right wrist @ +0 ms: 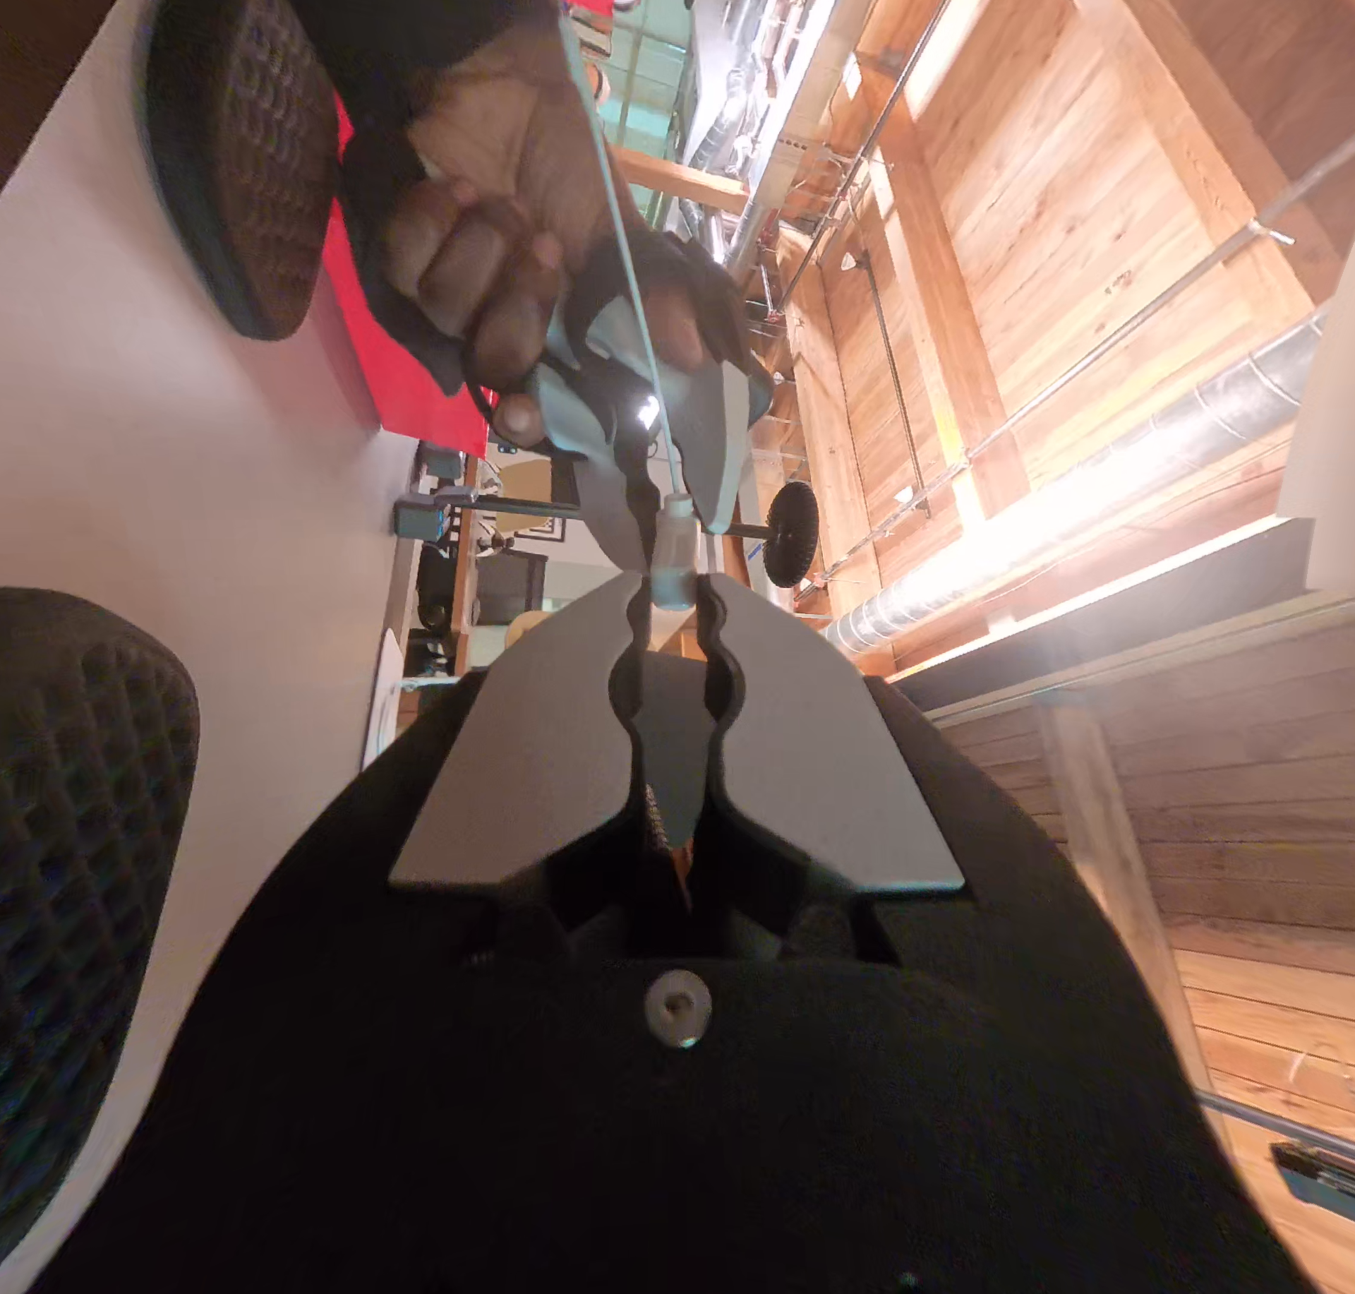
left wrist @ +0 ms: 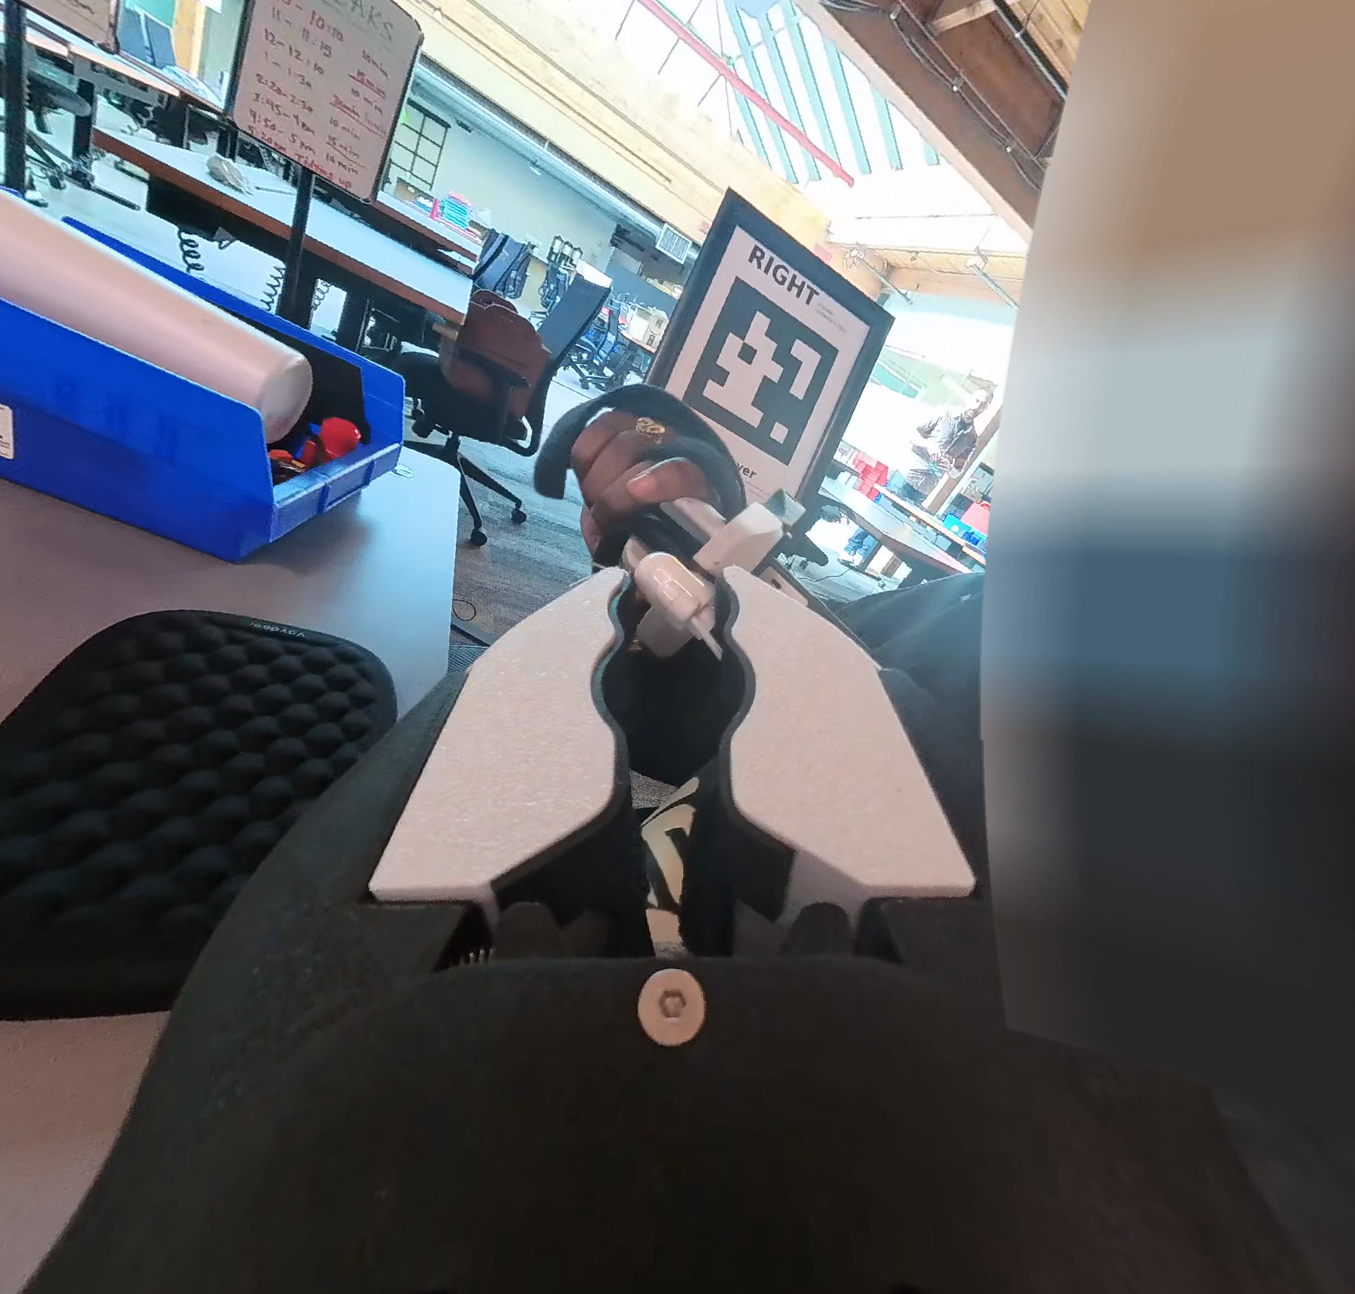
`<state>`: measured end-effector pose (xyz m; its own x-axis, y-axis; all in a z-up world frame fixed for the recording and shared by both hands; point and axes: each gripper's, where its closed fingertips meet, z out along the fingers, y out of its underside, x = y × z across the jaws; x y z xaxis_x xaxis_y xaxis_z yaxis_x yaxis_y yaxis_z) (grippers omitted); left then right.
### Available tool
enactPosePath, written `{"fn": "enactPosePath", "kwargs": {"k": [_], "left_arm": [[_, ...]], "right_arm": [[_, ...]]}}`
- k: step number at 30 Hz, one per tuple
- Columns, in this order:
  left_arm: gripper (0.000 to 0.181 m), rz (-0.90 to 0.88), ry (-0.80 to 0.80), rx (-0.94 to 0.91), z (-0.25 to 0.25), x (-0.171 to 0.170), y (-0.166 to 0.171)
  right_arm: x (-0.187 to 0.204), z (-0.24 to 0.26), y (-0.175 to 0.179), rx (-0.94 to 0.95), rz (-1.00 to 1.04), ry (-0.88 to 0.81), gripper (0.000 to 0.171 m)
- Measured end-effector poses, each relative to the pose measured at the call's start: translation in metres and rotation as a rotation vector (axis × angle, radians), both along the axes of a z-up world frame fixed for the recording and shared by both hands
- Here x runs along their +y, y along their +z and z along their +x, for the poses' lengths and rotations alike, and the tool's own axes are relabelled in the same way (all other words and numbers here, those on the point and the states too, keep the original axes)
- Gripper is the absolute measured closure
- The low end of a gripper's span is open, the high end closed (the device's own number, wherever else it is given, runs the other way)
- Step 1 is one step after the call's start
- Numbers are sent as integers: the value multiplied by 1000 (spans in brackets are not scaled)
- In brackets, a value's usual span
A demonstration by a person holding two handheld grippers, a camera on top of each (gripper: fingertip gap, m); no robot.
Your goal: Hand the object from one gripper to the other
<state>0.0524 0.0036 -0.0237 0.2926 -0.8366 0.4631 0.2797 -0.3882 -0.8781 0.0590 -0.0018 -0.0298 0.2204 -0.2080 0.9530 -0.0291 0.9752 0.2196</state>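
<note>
A small white capsule-shaped object (left wrist: 669,599) with a thin white stem sits between my left gripper's (left wrist: 674,582) fingertips, which close against its sides. In the right wrist view the same object (right wrist: 674,562) stands between my right gripper's (right wrist: 671,585) tips, which pinch its lower end. Its stem runs up past the left gripper's fingers (right wrist: 707,423) and the hand holding them. In the left wrist view the right gripper's white fingers (left wrist: 733,529) meet the object's far end, held by a hand (left wrist: 630,481). Both grippers face each other in the air beside the table.
A blue bin (left wrist: 183,445) with a pink cylinder (left wrist: 147,320) and small red parts stands on the grey table (left wrist: 352,599) at left. A black textured pad (left wrist: 161,782) lies near the table edge. Two such pads (right wrist: 242,144) show in the right wrist view. A framed marker card (left wrist: 777,364) rides on the right gripper.
</note>
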Motion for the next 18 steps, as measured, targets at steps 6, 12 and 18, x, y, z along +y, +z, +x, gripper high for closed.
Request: {"fn": "enactPosePath", "kwargs": {"k": [6,12,18], "left_arm": [[162,63,25,-9,-2,0,6],[162,330,173,-87,-19,-4,38],[163,575,359,66,-28,-5,45]], "right_arm": [[3,-1,5,58,1,-19,159],[21,-5,23,6,-645,137,146],[19,-7,35,-473,-1914,750,124]]}}
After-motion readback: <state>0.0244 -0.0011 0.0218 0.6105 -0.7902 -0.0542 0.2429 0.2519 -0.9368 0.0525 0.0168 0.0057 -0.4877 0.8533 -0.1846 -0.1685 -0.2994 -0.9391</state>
